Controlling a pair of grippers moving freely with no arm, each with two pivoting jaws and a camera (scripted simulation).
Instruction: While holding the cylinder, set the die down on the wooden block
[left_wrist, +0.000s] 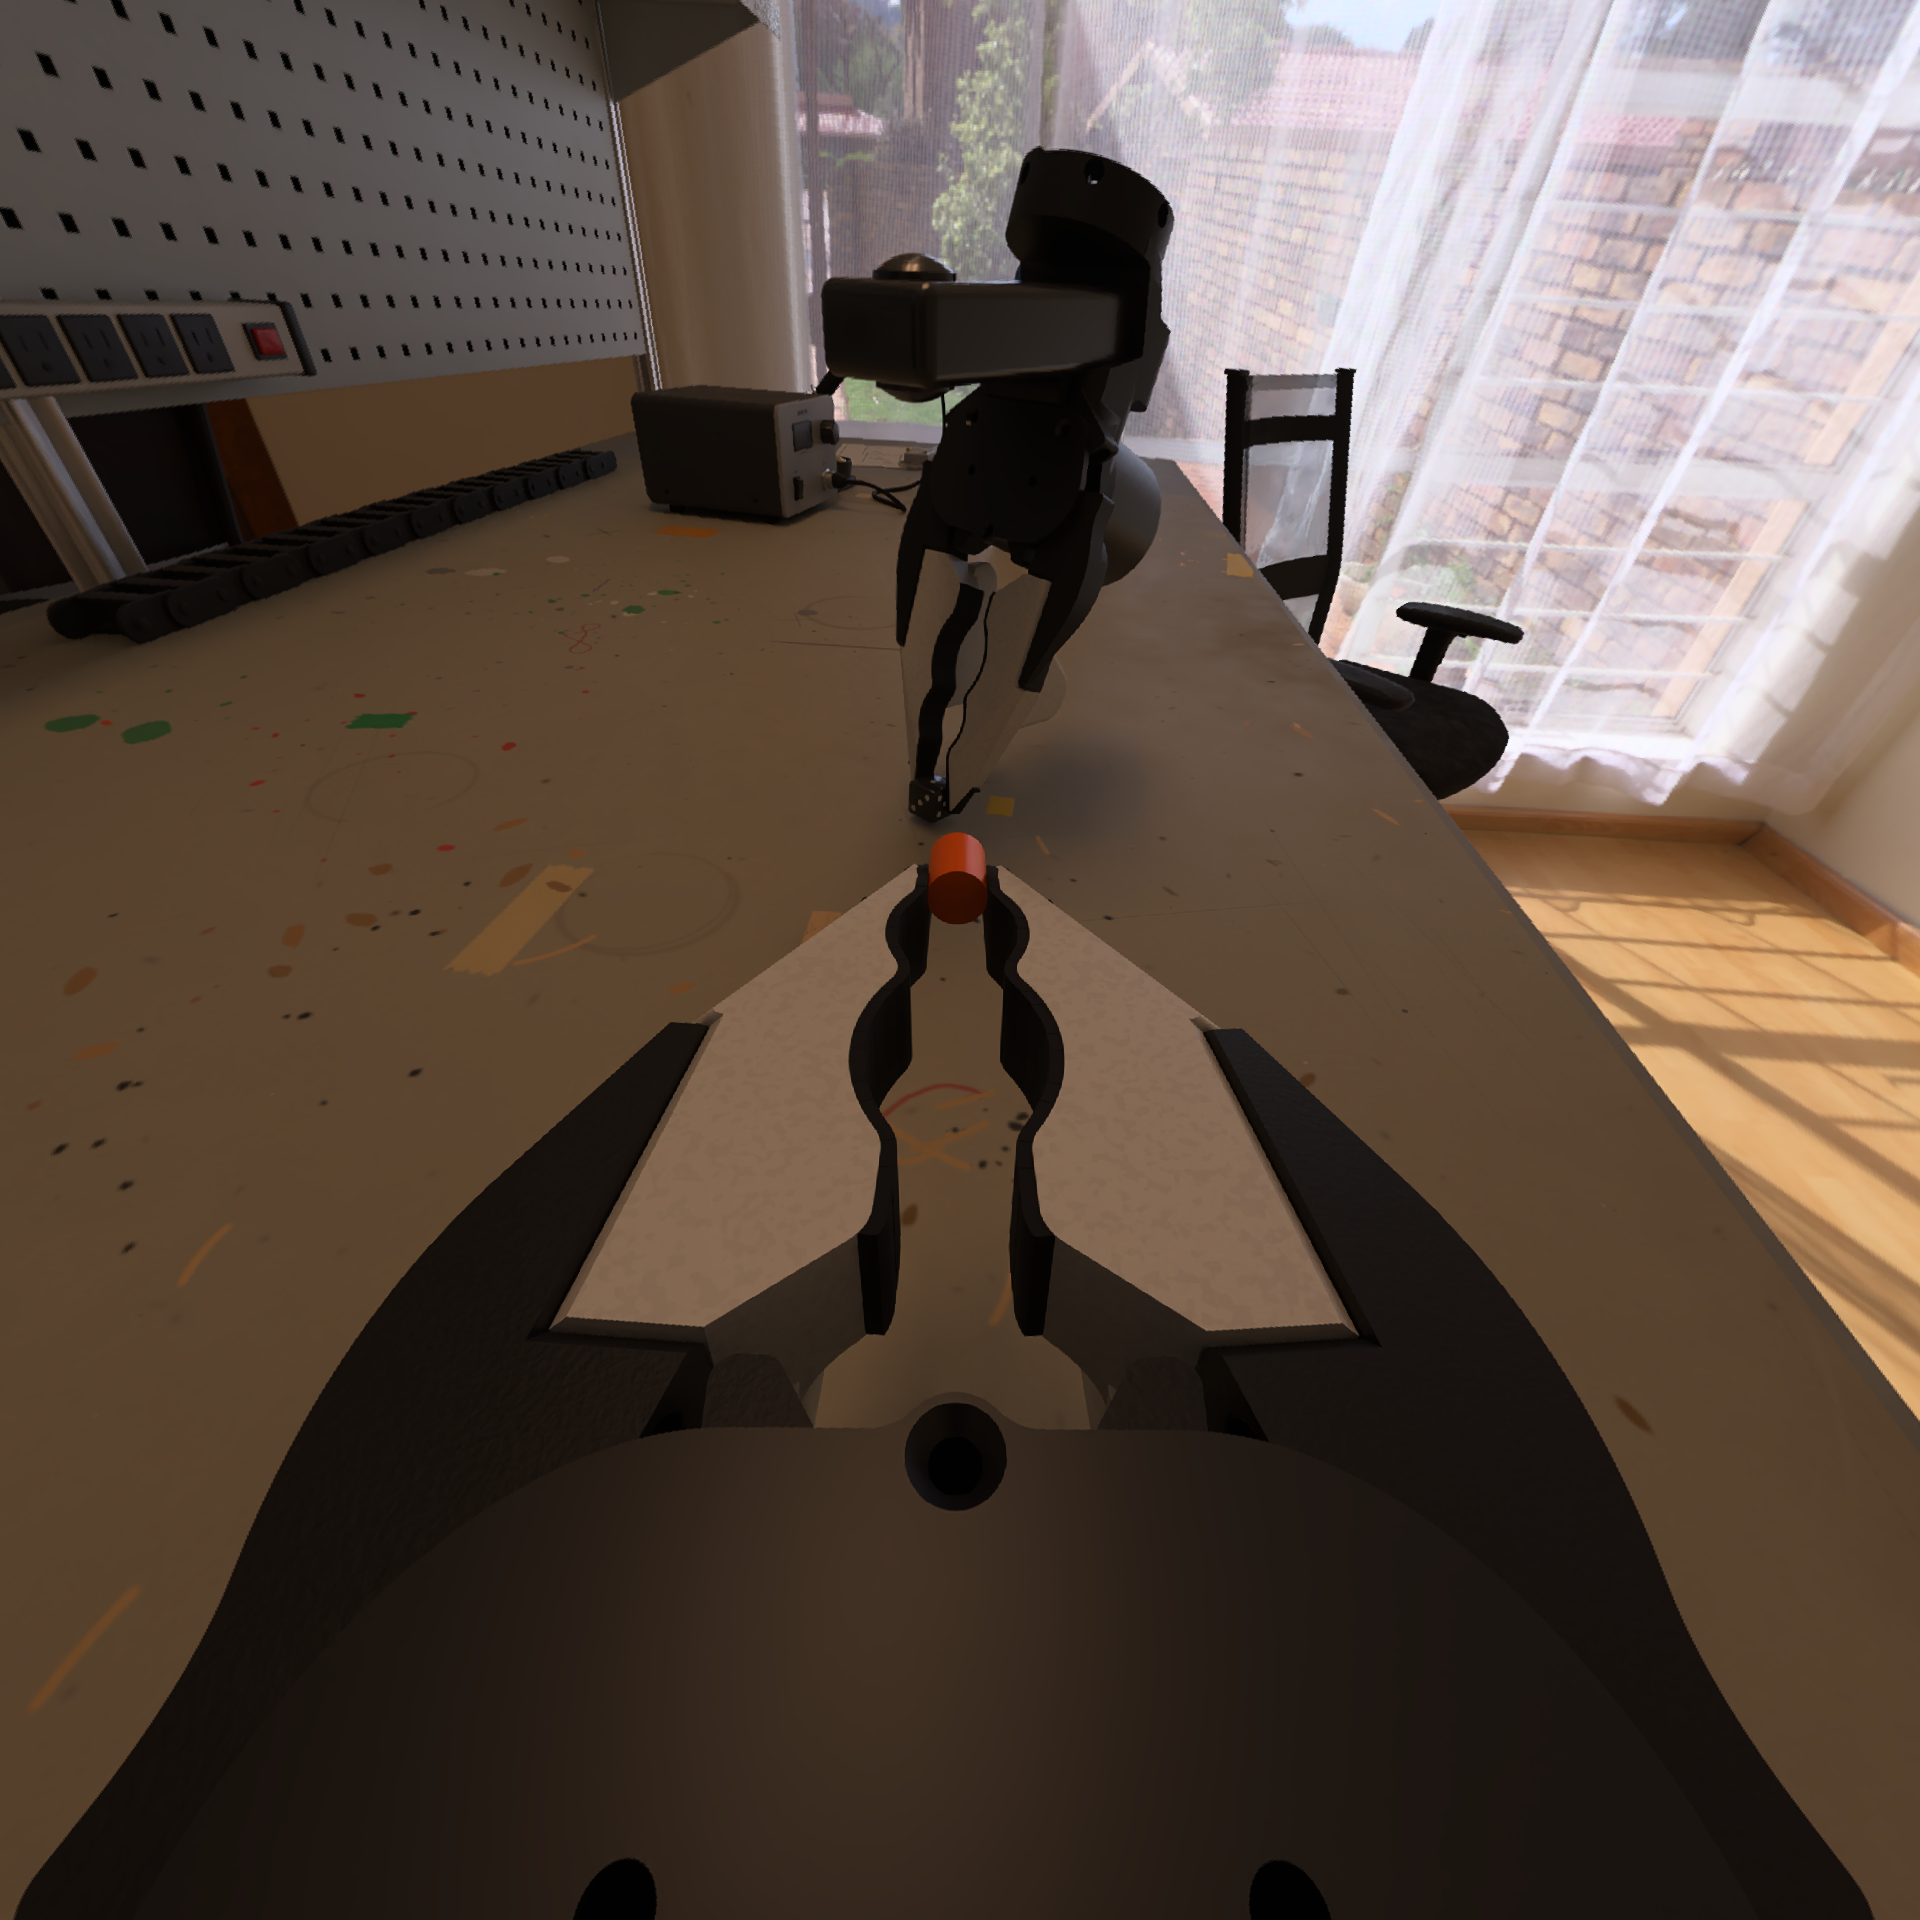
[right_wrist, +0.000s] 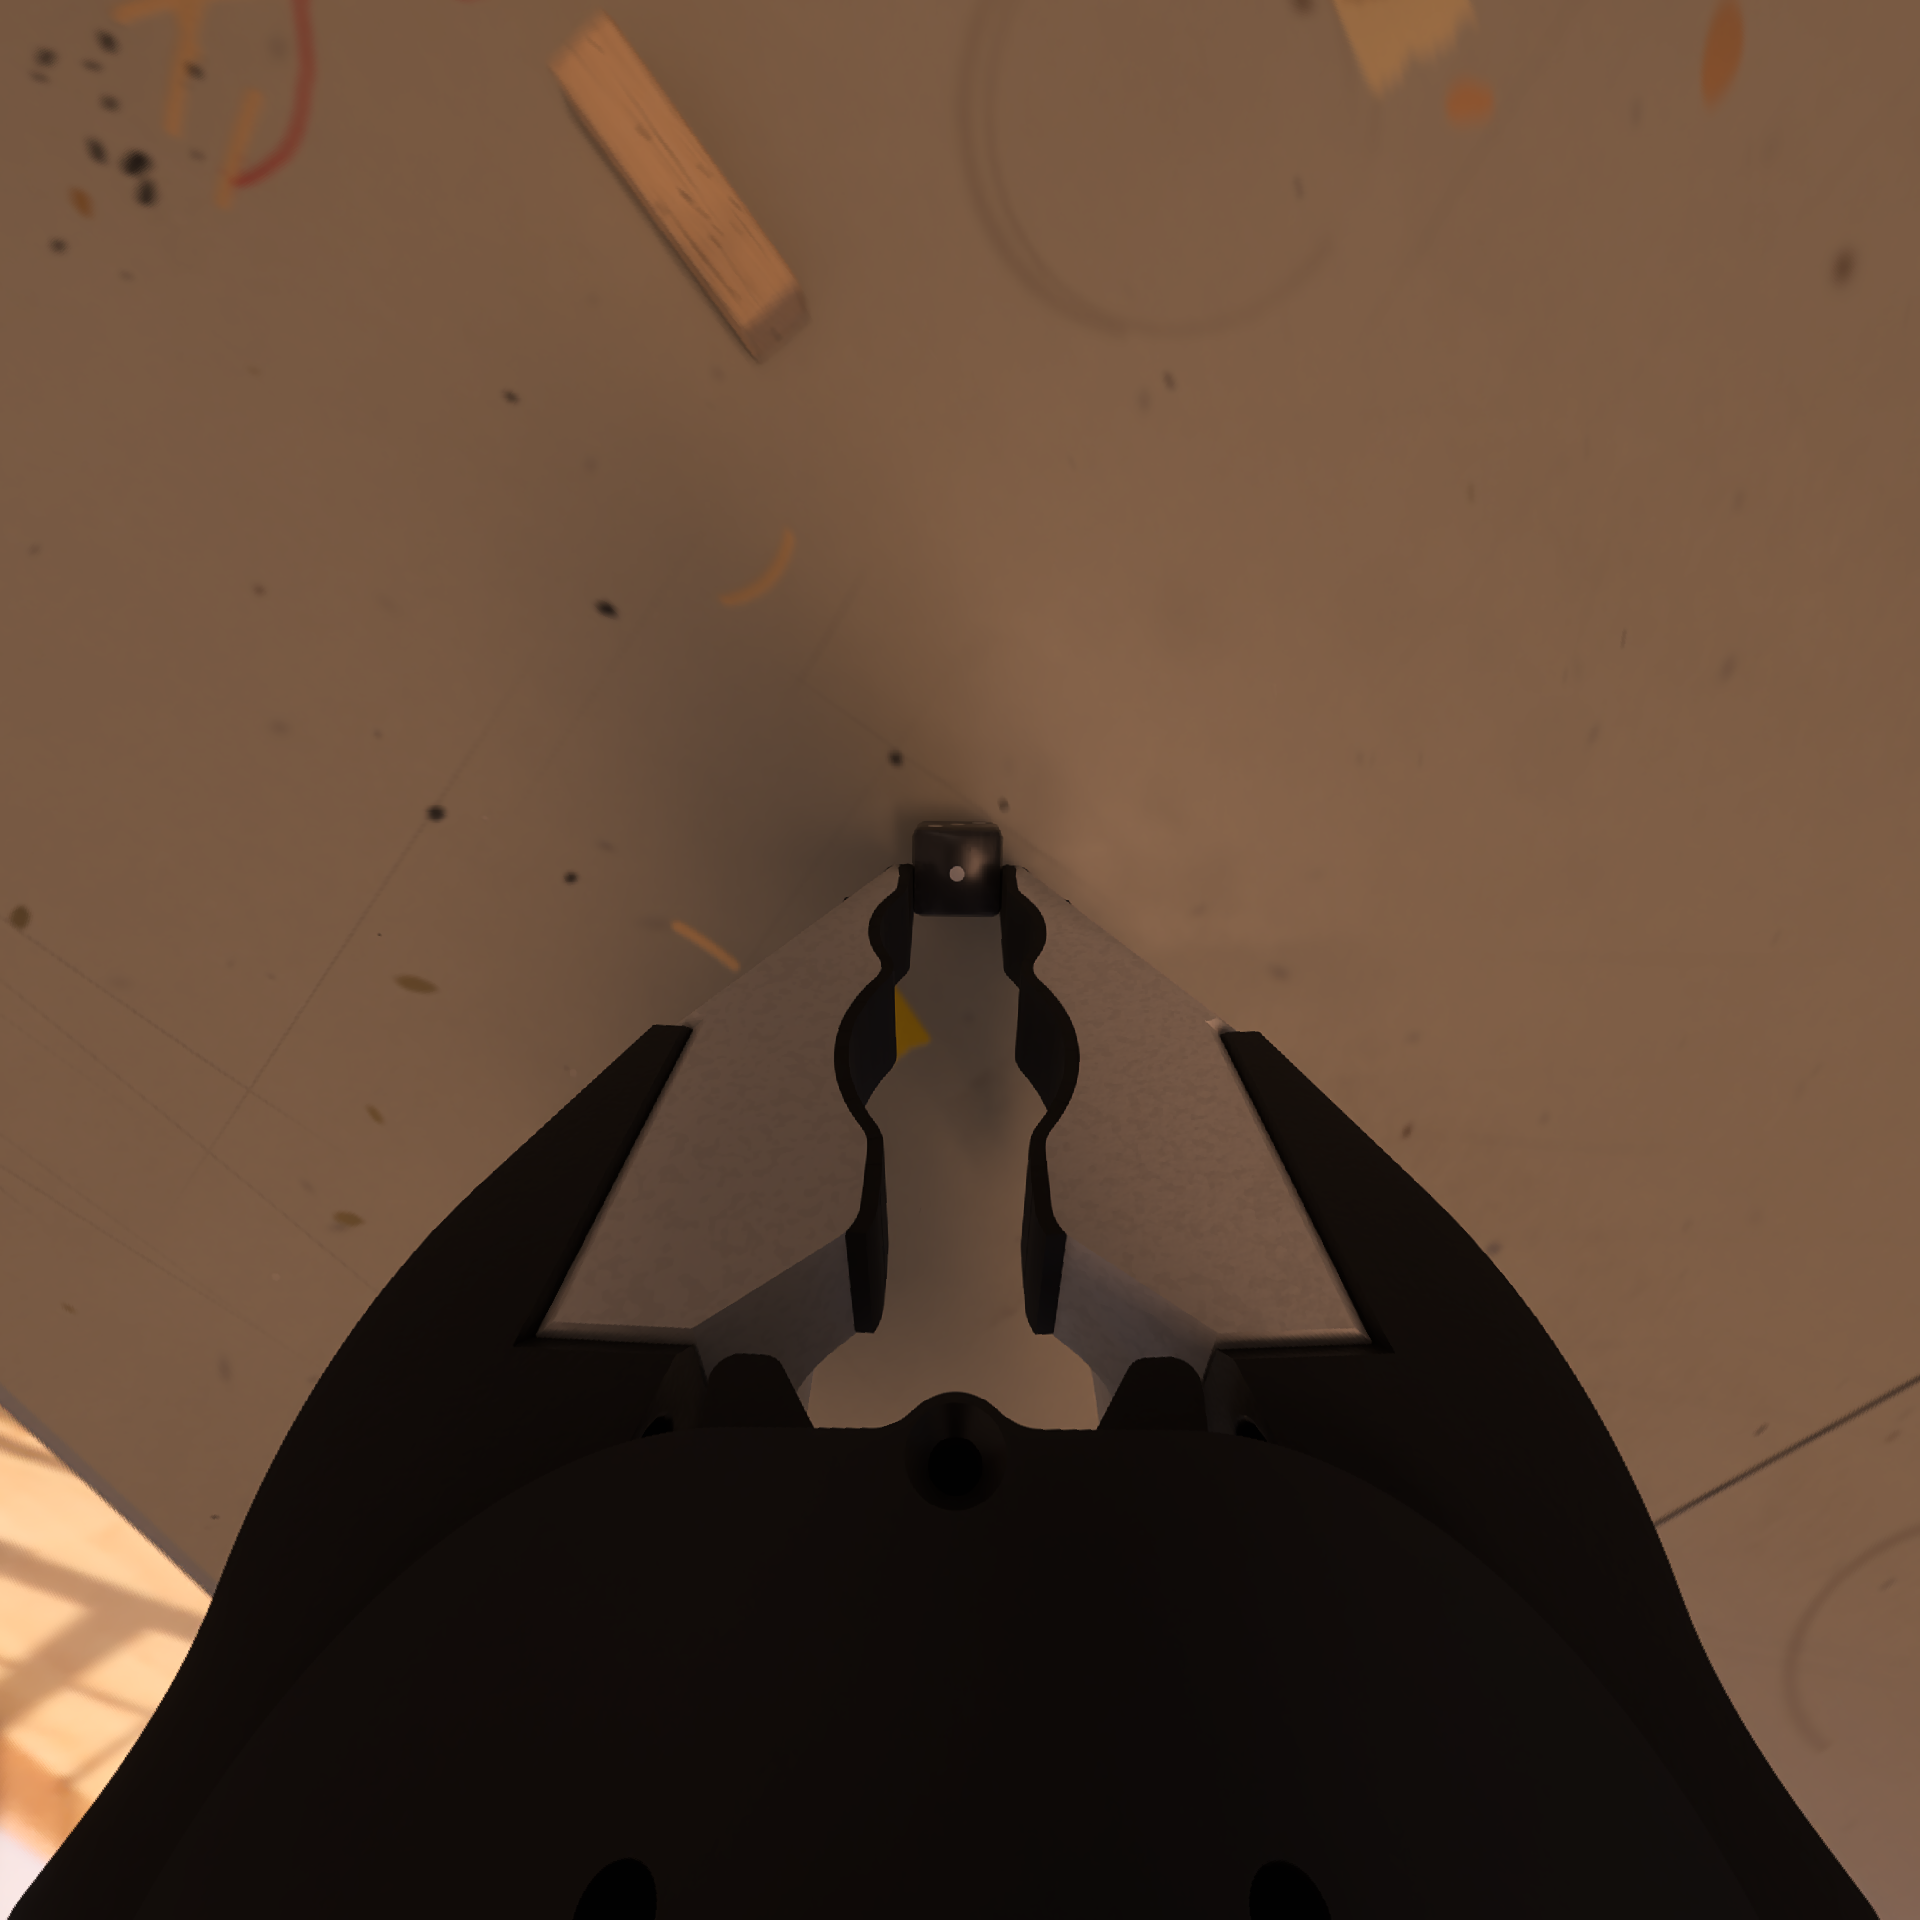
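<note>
My left gripper (left_wrist: 957, 883) is shut on a small orange-red cylinder (left_wrist: 956, 878), held at its fingertips above the workbench. Beyond it in the left wrist view, my right gripper (left_wrist: 940, 795) points steeply down with a small black die (left_wrist: 928, 798) between its tips, at or just above the bench top. In the right wrist view my right gripper (right_wrist: 956, 883) is shut on the black die (right_wrist: 956, 871), which shows one white pip. The wooden block (right_wrist: 681, 182), a pale flat bar, lies on the bench at the upper left, well apart from the die.
The workbench (left_wrist: 416, 935) is paint-spattered. A grey power supply box (left_wrist: 732, 449) and a black cable chain (left_wrist: 312, 551) sit at its back by a pegboard. The bench edge runs along the right, with an office chair (left_wrist: 1423, 696) and wooden floor (right_wrist: 62, 1538) beyond.
</note>
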